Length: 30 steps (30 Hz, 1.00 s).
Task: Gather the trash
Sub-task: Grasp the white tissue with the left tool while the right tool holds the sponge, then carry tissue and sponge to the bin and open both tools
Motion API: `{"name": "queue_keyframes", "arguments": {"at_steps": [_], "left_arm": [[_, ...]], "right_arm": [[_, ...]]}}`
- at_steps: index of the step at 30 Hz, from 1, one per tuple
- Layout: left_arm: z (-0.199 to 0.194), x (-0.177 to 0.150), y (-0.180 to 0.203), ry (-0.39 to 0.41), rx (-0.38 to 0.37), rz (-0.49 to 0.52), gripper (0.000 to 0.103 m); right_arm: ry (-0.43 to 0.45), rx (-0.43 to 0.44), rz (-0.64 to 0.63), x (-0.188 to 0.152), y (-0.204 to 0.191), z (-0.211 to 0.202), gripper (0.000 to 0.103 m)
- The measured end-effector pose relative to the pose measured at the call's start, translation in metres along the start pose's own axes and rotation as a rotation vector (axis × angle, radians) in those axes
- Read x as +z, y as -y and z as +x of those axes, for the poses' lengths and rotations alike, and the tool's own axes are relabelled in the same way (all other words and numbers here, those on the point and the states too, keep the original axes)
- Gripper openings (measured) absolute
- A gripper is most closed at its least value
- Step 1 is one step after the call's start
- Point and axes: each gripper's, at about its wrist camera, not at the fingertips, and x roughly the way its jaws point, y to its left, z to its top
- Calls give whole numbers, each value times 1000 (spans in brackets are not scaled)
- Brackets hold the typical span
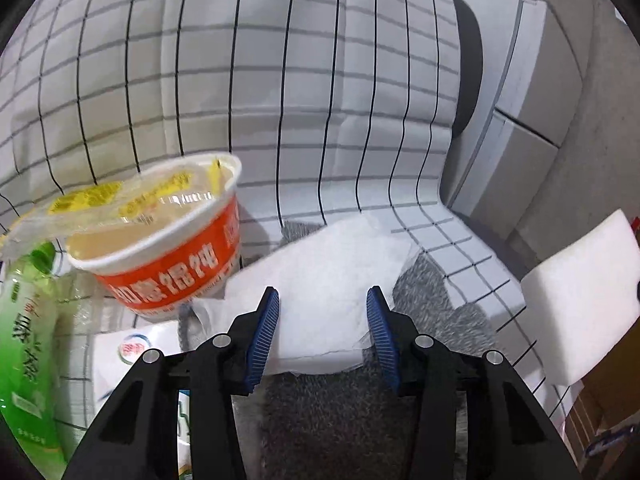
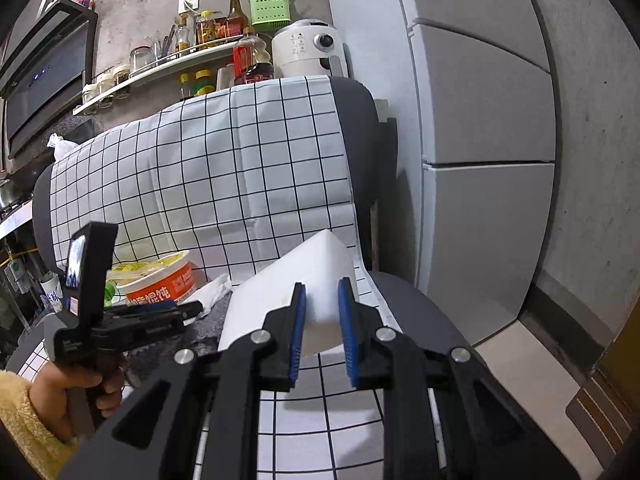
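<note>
In the left wrist view my left gripper (image 1: 323, 300) is open, its blue pads on either side of a white paper tissue (image 1: 320, 276) lying on the grey seat. An orange instant-food cup (image 1: 168, 240) with a peeled film lid leans at the left, beside a green plastic bottle (image 1: 28, 320) and a white packet (image 1: 132, 356). In the right wrist view my right gripper (image 2: 322, 292) is shut on a white foam block (image 2: 292, 284), held above the seat. The block also shows in the left wrist view (image 1: 580, 300). The cup (image 2: 160, 280) and tissue (image 2: 210, 292) lie at the left.
The trash lies on a grey chair covered by a white checked cloth (image 2: 224, 168). A grey fridge (image 2: 480, 120) stands to the right. A kitchen shelf with bottles (image 2: 208, 28) and a white appliance (image 2: 308, 48) are behind. The left hand-held gripper body (image 2: 100, 308) is at the lower left.
</note>
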Motion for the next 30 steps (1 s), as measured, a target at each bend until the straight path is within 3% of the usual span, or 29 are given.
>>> {"name": "queue_keyframes", "arguments": {"at_steps": [3, 5, 7, 9, 12, 17, 21, 27, 30], "left_arm": [[7, -4, -5, -15, 4, -14, 44], [7, -2, -7, -19, -1, -19, 32], [7, 1, -9, -22, -5, -19, 10], [3, 5, -13, -20, -18, -33, 2], [-19, 10, -18, 35, -49, -60, 1], [-102, 16, -18, 209, -127, -47, 1], [-158, -1, -6, 290, -164, -1, 1], [-184, -48, 16, 318, -158, 33, 1], [-186, -74, 25, 296, -190, 36, 1]], "right_arm": [[-4, 5, -2, -1, -2, 3, 17], [-5, 8, -4, -1, -4, 3, 17], [-4, 7, -7, -1, -5, 2, 17], [1, 5, -7, 1, -7, -2, 17], [11, 0, -6, 4, -8, -9, 17], [45, -2, 5, 11, -11, -32, 17], [60, -6, 5, 13, -16, -50, 17], [45, -50, -11, -1, -17, -75, 17], [24, -101, -36, -17, -13, -88, 17]]}}
